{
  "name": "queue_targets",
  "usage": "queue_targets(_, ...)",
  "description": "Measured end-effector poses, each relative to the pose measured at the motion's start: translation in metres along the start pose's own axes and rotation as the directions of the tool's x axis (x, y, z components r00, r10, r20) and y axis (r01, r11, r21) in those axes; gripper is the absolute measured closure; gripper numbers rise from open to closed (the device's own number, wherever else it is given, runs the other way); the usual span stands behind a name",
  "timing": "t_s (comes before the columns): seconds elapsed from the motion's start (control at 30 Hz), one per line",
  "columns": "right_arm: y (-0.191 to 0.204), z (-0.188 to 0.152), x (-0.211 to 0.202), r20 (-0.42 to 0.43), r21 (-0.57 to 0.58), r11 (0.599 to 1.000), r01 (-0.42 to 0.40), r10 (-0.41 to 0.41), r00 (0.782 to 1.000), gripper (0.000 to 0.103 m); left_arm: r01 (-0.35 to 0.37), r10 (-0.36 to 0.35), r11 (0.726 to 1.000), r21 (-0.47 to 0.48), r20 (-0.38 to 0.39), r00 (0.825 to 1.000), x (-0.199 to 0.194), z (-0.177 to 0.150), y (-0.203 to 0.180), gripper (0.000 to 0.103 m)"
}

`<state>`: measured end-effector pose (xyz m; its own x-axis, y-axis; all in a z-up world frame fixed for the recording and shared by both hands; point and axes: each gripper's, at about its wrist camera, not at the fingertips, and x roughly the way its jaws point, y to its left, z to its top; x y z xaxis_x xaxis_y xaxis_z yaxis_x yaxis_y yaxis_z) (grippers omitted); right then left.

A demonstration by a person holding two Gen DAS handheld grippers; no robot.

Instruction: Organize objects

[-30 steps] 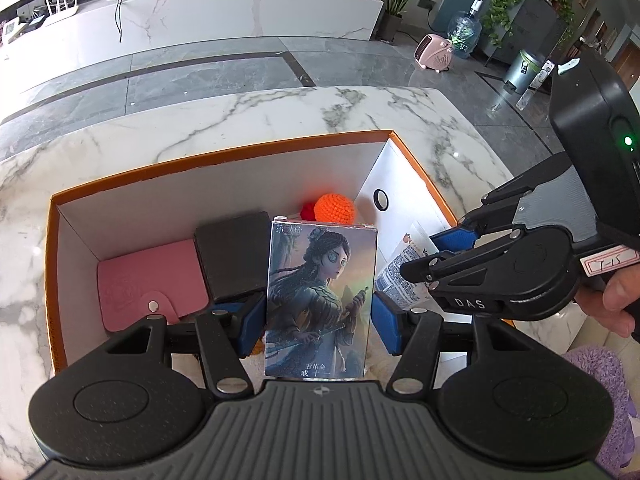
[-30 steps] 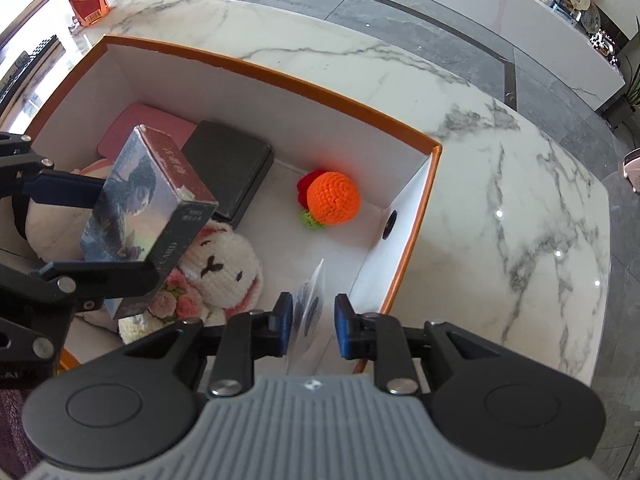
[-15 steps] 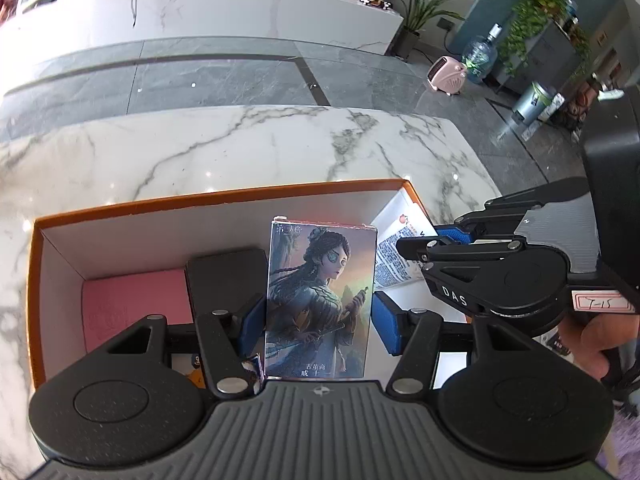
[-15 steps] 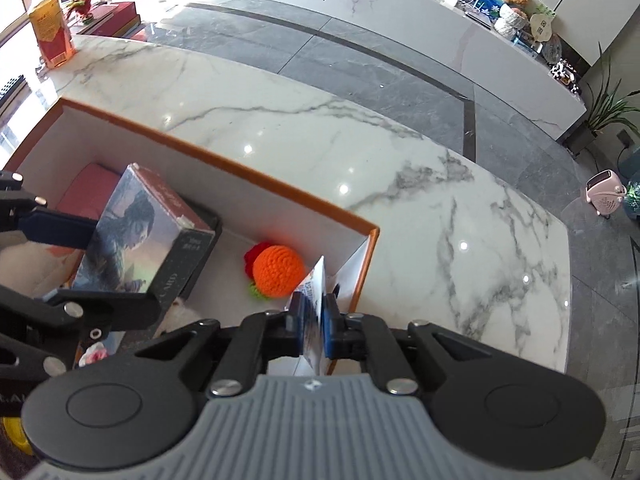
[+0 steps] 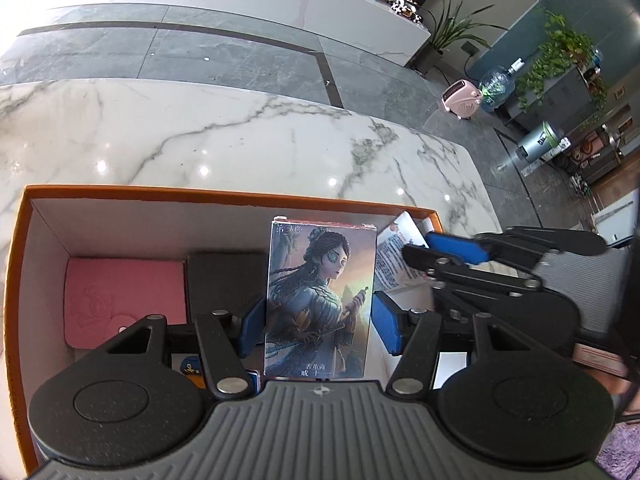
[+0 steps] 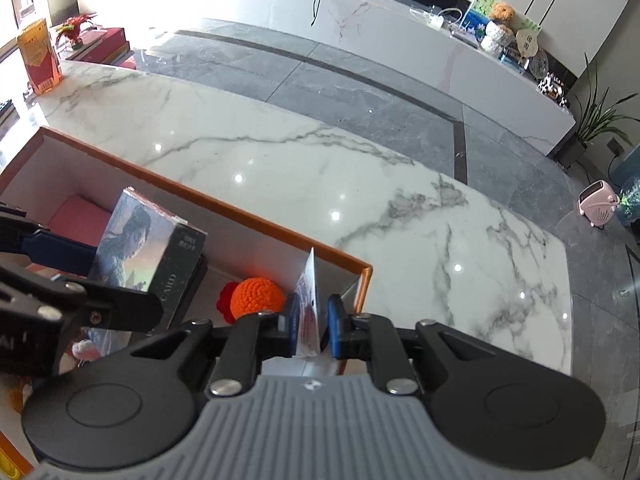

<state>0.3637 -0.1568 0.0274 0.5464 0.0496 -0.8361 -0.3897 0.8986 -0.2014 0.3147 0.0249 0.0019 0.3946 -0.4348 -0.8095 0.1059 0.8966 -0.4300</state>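
Observation:
An orange-rimmed white box (image 5: pixel 224 194) sits on the marble table. My left gripper (image 5: pixel 318 322) is shut on a card box (image 5: pixel 320 296) printed with a woman's picture and holds it upright above the box; it also shows in the right wrist view (image 6: pixel 148 248). My right gripper (image 6: pixel 312 320) is shut on a thin printed leaflet (image 6: pixel 308 304), edge-on, over the box's right end (image 6: pixel 364 284). The leaflet also shows in the left wrist view (image 5: pixel 394 258), with the right gripper's fingers (image 5: pixel 456 246) on it.
Inside the box lie a pink card wallet (image 5: pixel 124 296), a black wallet (image 5: pixel 224 280) and an orange crocheted ball (image 6: pixel 258 298). The marble table (image 6: pixel 320 176) stretches beyond the box. A red-orange carton (image 6: pixel 38 56) stands at its far left.
Both grippers have risen and tilted up, each still holding its item. The right gripper closed on the leaflet and lifted it. The plush bunny has dropped out of view.

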Motion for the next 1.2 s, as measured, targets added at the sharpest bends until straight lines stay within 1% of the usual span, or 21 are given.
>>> queue_targets(0.1, -0.002, -0.001, -0.021, 0.060, 0.002, 0.999, -0.038, 0.038, 0.997, 0.081, -0.008, 0.008, 1.000, -0.009, 0.012, 1.000, -0.005, 0.001, 0.005, 0.037)
queue_targets(0.17, 0.002, -0.003, -0.032, 0.090, -0.027, 0.994, -0.107, 0.109, 0.990, 0.081, -0.022, 0.021, 1.000, 0.002, 0.014, 1.000, -0.009, 0.001, 0.006, 0.037)
queue_targets(0.2, 0.007, -0.003, -0.034, 0.088, -0.059, 0.988, -0.140, 0.145, 0.986, 0.081, -0.029, 0.029, 1.000, 0.009, 0.016, 0.999, -0.011, 0.002, 0.006, 0.037)
queue_targets(0.27, 0.021, -0.004, -0.031, 0.067, -0.137, 0.977, -0.166, 0.176, 0.982, 0.081, -0.047, 0.047, 0.999, 0.027, 0.018, 0.999, -0.014, 0.003, 0.007, 0.037)
queue_targets(0.33, 0.033, -0.004, -0.018, 0.028, -0.205, 0.964, -0.167, 0.177, 0.984, 0.081, -0.069, 0.069, 0.996, 0.052, 0.015, 0.998, -0.015, 0.004, 0.007, 0.037)
queue_targets(0.43, 0.044, -0.003, 0.006, -0.040, -0.299, 0.934, -0.194, 0.191, 0.981, 0.081, -0.093, 0.092, 0.993, 0.074, 0.013, 0.996, -0.016, 0.007, 0.010, 0.037)
queue_targets(0.5, 0.050, -0.002, 0.018, -0.053, -0.364, 0.916, -0.172, 0.164, 0.985, 0.078, -0.098, 0.097, 0.992, 0.080, 0.014, 0.995, -0.017, 0.009, 0.013, 0.037)
queue_targets(0.57, 0.057, -0.002, 0.026, -0.061, -0.423, 0.895, -0.140, 0.126, 0.990, 0.076, -0.089, 0.089, 0.993, 0.080, 0.001, 0.996, -0.016, 0.011, 0.016, 0.037)
queue_targets(0.67, 0.070, -0.005, 0.036, -0.069, -0.519, 0.849, -0.097, 0.071, 0.995, 0.069, -0.080, 0.081, 0.993, 0.086, -0.007, 0.997, -0.015, 0.012, 0.017, 0.037)
queue_targets(0.7, 0.075, -0.006, 0.040, -0.071, -0.546, 0.834, -0.081, 0.050, 0.996, 0.067, -0.087, 0.088, 0.993, 0.085, -0.008, 0.996, -0.014, 0.012, 0.018, 0.037)
queue_targets(0.8, 0.082, -0.010, 0.048, -0.083, -0.604, 0.795, -0.063, 0.015, 0.996, 0.067, -0.075, 0.077, 0.995, 0.067, -0.019, 0.997, -0.013, 0.013, 0.025, 0.037)
queue_targets(0.87, 0.086, -0.014, 0.054, -0.073, -0.636, 0.771, -0.033, -0.018, 0.997, 0.063, -0.067, 0.069, 0.996, 0.055, -0.024, 0.997, -0.012, 0.012, 0.029, 0.037)
queue_targets(1.0, 0.087, -0.017, 0.061, -0.062, -0.656, 0.755, -0.008, -0.043, 0.997, 0.062, -0.068, 0.069, 0.997, 0.046, -0.024, 0.997, -0.013, 0.012, 0.033, 0.037)
queue_targets(1.07, 0.088, -0.017, 0.060, -0.056, -0.660, 0.751, -0.002, -0.047, 0.997, 0.064, -0.062, 0.063, 0.997, 0.038, -0.025, 0.998, -0.014, 0.012, 0.033, 0.037)
queue_targets(1.2, 0.083, -0.015, 0.050, -0.038, -0.634, 0.773, 0.000, -0.031, 0.999, 0.066, -0.045, 0.045, 0.999, 0.024, -0.023, 0.999, -0.017, 0.013, 0.033, 0.037)
